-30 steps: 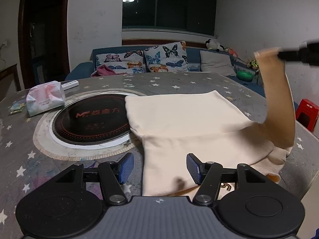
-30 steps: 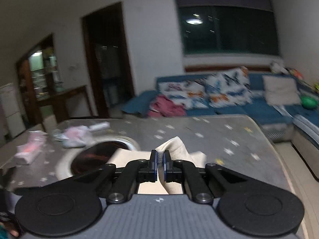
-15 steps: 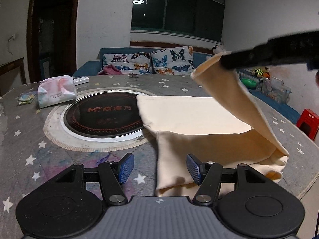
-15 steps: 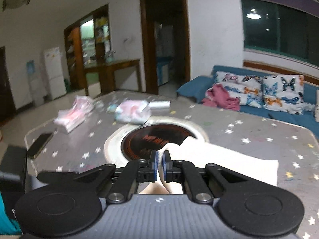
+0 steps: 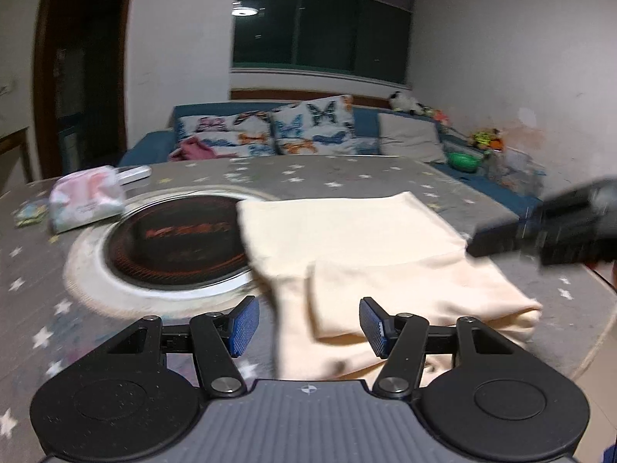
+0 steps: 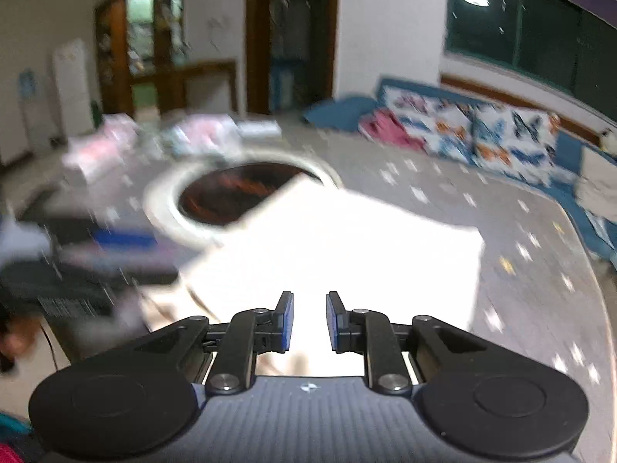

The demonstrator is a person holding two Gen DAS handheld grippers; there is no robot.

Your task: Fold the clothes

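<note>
A cream garment (image 5: 370, 243) lies folded on the star-patterned round table (image 5: 347, 171), its left edge over the black hotplate (image 5: 177, 239). My left gripper (image 5: 308, 326) stands open just above the garment's near edge, with nothing between its blue pads. In the left wrist view my right gripper shows as a blurred black shape at the far right, beside the garment. In the right wrist view the same garment (image 6: 347, 239) looks overexposed white, and my right gripper (image 6: 308, 322) is open a little above its near edge, holding nothing. The left gripper appears there as a blurred dark shape at the left.
A pink tissue pack (image 5: 86, 198) and a white remote (image 5: 133, 173) lie at the table's far left. A blue sofa (image 5: 270, 135) with butterfly cushions stands behind the table. The table's rim (image 5: 601, 332) curves close on the right.
My right gripper carried the raised cloth flap over, laid it down on the garment, opened and drew back to the right. The left gripper stayed open in place.
</note>
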